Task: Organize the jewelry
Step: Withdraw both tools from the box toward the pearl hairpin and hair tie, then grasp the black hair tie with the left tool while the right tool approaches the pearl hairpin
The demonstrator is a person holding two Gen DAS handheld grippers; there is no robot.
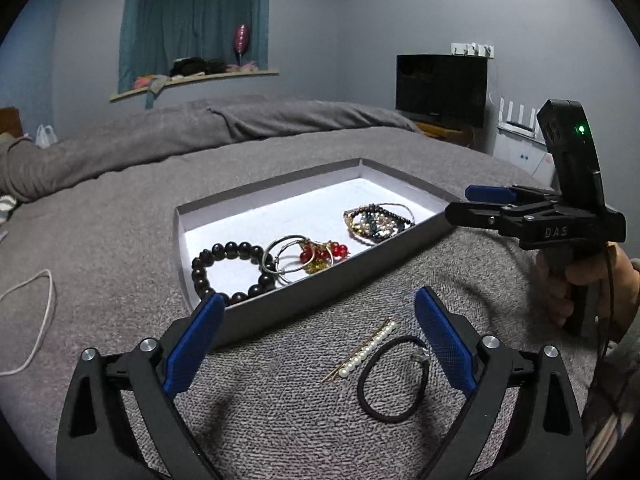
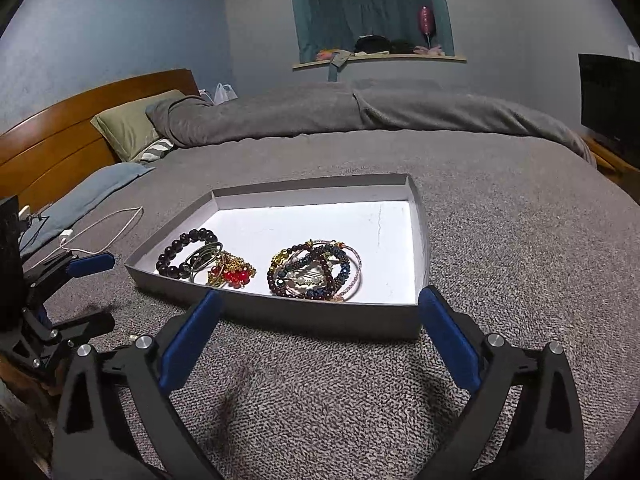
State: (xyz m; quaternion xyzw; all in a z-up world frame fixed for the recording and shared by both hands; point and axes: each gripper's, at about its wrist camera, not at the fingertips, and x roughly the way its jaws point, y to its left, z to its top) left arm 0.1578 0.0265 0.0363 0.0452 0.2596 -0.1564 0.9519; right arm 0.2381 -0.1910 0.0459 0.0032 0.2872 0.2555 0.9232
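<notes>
Between picks: most jewelry already lay in the tray [image 1: 404, 184].

Both the left gripper [image 1: 316, 344] and right gripper [image 2: 320, 336] stood wide apart, empty. A pearl pin [image 1: 366, 350] and hair tie [image 1: 394, 380] (still on the blanket) lay near the left gripper, likely next.

A shallow grey cardboard tray [image 2: 224, 312] with a white floor sits on the grey blanket [image 2: 520, 240] — inside, a dark beaded bracelet [image 2: 176, 254], silver hoops [image 2: 202, 262], red-and-gold beads [image 2: 234, 274] and a pile of mixed bead bracelets [image 2: 316, 270].
</notes>
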